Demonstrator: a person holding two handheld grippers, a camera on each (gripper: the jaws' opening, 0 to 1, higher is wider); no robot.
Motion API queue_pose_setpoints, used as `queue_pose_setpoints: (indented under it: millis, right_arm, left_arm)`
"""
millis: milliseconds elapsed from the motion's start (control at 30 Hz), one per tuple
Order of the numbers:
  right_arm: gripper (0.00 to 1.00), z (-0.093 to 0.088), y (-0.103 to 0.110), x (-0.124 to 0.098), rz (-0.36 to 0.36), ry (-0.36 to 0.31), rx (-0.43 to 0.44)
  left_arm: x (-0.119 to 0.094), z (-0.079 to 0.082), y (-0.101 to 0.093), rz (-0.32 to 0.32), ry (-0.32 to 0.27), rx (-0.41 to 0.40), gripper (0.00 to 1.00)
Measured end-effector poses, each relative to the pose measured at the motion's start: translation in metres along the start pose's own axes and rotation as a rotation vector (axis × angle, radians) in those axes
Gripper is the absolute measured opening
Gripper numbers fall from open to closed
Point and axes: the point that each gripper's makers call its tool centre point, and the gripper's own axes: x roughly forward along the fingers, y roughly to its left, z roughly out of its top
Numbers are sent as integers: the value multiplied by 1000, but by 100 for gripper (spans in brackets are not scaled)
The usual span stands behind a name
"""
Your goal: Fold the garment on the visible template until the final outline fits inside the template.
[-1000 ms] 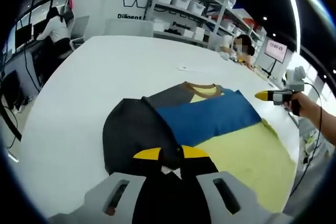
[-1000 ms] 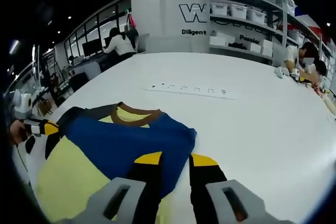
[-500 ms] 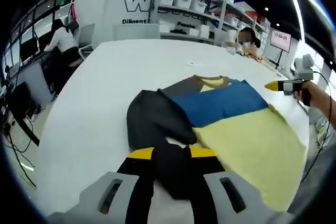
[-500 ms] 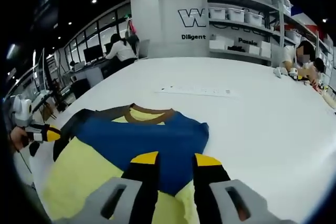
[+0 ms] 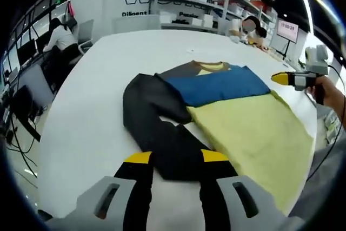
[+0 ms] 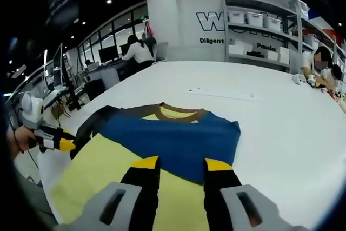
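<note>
The left gripper (image 5: 175,158) hangs parted over the garment's (image 5: 216,112) dark sleeve (image 5: 157,128) (gripping nothing). The right gripper (image 6: 181,163), equally agape and empty, hovers above its blue band (image 6: 173,139).

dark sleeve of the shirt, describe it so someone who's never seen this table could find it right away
Start at the big white table and the shirt spread flat on it, yellow below and blue across the chest. The dark sleeve is the long charcoal strip running from the shoulder by the brown collar toward the left gripper. It is the shirt's only near-black part, lying out on bare table.
</note>
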Motion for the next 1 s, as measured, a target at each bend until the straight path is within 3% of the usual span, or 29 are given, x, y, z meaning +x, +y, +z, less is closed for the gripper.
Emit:
queue_pose_setpoints:
  millis: [133, 333, 533, 667, 1000]
  right_arm:
    - [27, 3, 7, -4, 8, -8, -9]
    - [27, -9, 17, -14, 24, -1, 18]
    - [28, -19, 20, -18, 30, 15, 24]
    - [29, -23, 18, -17, 25, 25, 27]
    - [30, -16, 34, -18, 60, 4, -16]
  left_arm:
    - [1, -4, 2, 22, 12, 12, 25]
    - [2, -8, 2, 35, 21, -10, 21]
    - [1, -11, 9, 61, 24, 12, 2]
    - [-3, -13, 12, 47, 38, -24, 0]
    - [-36, 18, 9, -11, -58, -144, 0]
